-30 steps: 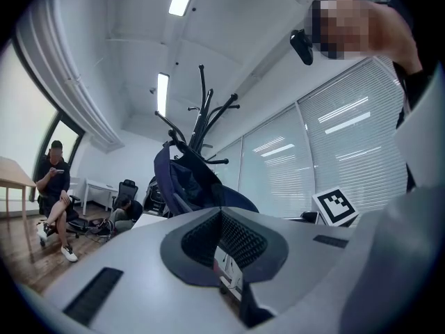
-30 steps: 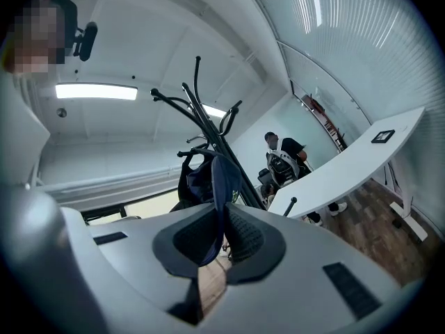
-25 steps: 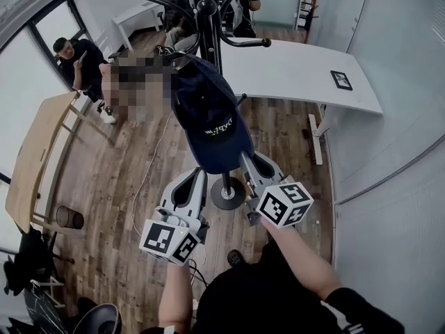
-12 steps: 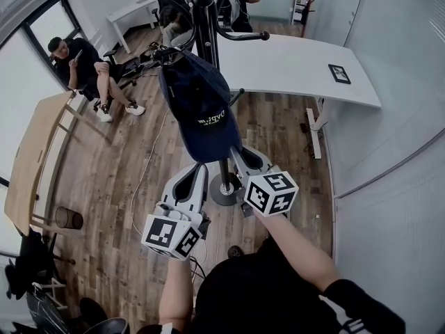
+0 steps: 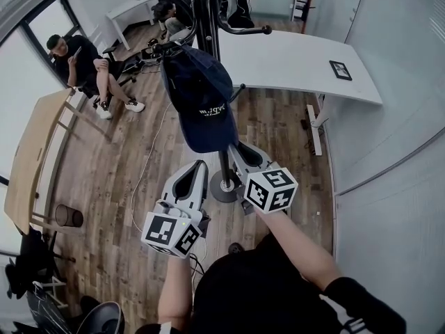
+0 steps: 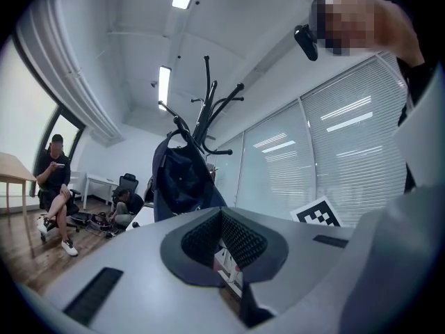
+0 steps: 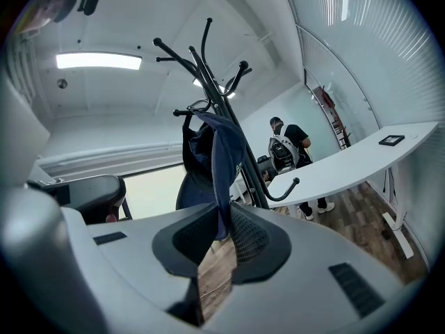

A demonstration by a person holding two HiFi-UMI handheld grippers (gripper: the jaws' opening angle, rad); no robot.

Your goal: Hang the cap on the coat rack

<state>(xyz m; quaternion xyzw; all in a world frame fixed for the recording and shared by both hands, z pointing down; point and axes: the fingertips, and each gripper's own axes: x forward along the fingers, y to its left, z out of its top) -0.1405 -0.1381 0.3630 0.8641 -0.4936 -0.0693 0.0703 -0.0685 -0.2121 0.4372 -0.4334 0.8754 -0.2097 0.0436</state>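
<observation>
1. Cap (image 5: 201, 96) is up on the coat rack (image 5: 206, 16). Its back end is hooked over one of the left-side arms and the brim points down toward 6 o'clock in the head view. The brim tip drops right into the right gripper (image 5: 235, 147), which comes in from about 5 o'clock of the cap.
2. Right jaws are pinched on that brim tip. In the right gripper view only a sliver of plank floor (image 7: 212, 270) shows under it.
3. Left gripper (image 5: 201, 164) sits at 6 o'clock of the cap, near the brim but not touching it. Its jaws are closed together with nothing in them.
4. Looks-wise, the cap is dark navy fabric with a rounded crown and small white lettering on the front. The rack is black metal with thin curved arms, ball tips and a round base (image 5: 224, 186) on the floor. Both grippers are pale grey plastic with black mesh-textured pads (image 7: 250, 239).
</observation>
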